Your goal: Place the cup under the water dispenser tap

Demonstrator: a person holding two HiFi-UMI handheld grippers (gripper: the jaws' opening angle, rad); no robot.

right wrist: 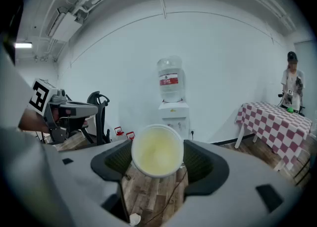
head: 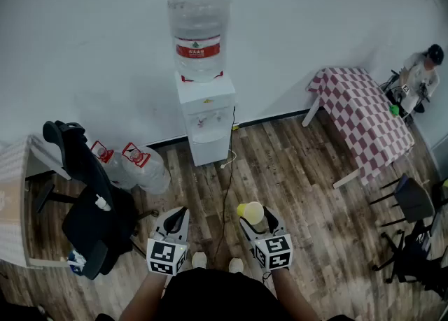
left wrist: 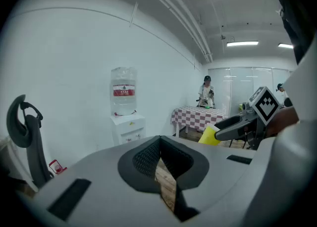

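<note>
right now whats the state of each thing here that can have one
cup: gripped by the right gripper, looks empty, not yet at the dispenser
right gripper: shut on the cup
left gripper: shut, empty
water dispenser: upright, nothing set in it
dispenser bottle: seated on top
spare bottles: lying on the floor
</note>
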